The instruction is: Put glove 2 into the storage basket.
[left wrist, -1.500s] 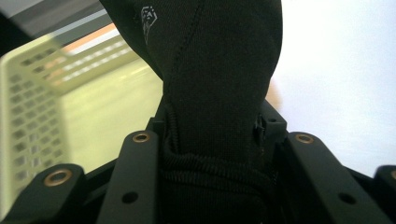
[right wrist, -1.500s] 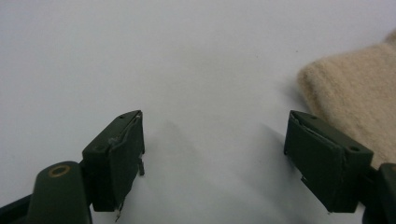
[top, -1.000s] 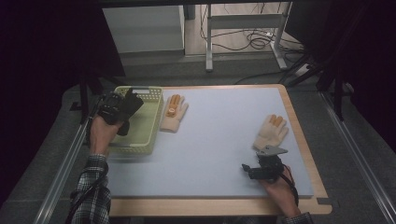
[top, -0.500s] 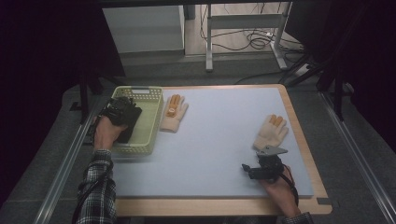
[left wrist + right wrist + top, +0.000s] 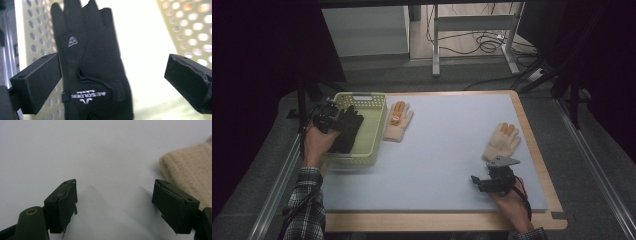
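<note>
Left gripper (image 5: 112, 80): jaws just opened wide, black glove (image 5: 92, 65) lying loose between them
Basket (image 5: 372, 150): holds black glove
Right gripper (image 5: 115, 202): jaws wide, empty, beside beige glove (image 5: 190, 170)

claw (image 5: 113, 202): jaws apart | beige glove (image 5: 192, 170): beside right jaw

Black glove (image 5: 95, 70), white logo, lying flat over pale green basket (image 5: 371, 131) wall
</note>
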